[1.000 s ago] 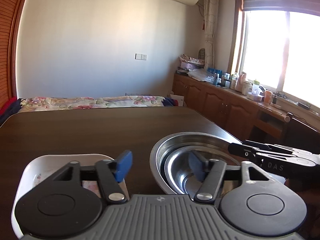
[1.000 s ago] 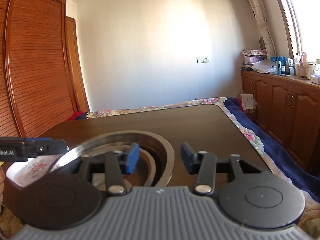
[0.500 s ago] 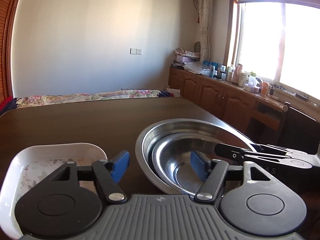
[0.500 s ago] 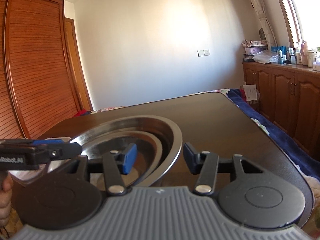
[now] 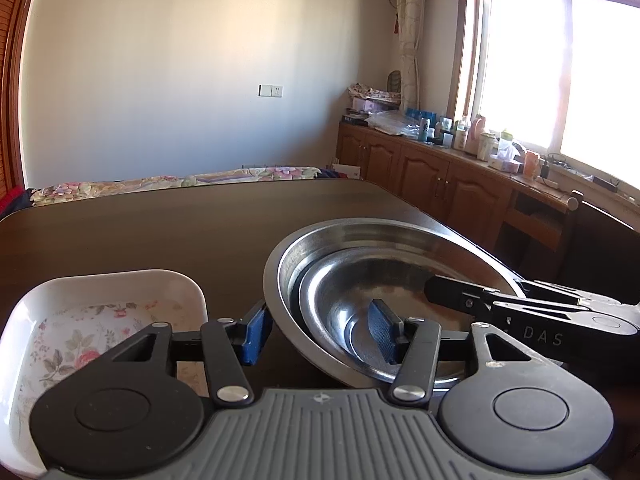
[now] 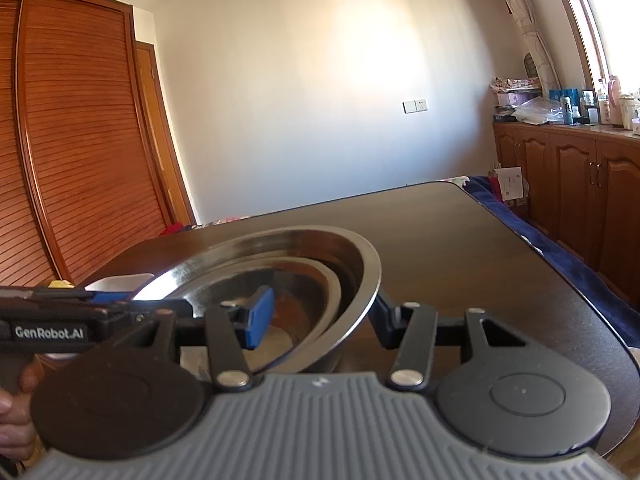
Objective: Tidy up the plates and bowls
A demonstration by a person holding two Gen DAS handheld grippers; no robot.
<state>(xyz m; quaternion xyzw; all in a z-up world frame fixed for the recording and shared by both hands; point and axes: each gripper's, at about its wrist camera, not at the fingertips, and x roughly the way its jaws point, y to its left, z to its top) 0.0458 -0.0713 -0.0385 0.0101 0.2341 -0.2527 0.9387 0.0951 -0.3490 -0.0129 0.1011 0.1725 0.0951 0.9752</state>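
A large steel bowl (image 5: 360, 236) (image 6: 288, 238) sits on the dark table (image 5: 160, 232) with a smaller steel bowl (image 5: 352, 284) (image 6: 324, 280) nested inside it. Beside it on the left lies a white floral dish (image 5: 100, 304) (image 6: 120, 280). My left gripper (image 5: 319, 335) is open and straddles the big bowl's left rim, one blue pad outside and one inside. My right gripper (image 6: 320, 322) is open across the opposite rim, and the bowl's wall partly hides its right finger. Each gripper shows from the side in the other's view, the right gripper (image 5: 436, 292) and the left gripper (image 6: 176, 306).
A hand (image 6: 12, 400) holds the left gripper's handle. Bare table top stretches beyond the bowls to the far edge. Wooden cabinets (image 5: 440, 184) run along the right wall, a slatted wardrobe (image 6: 80, 140) stands on the left, and a flowered bed (image 5: 160, 182) lies behind the table.
Both grippers have moved forward and closer to the bowls, so the big bowl's rim now lies deeper between each pair of fingers. The fingers' spread looks unchanged.
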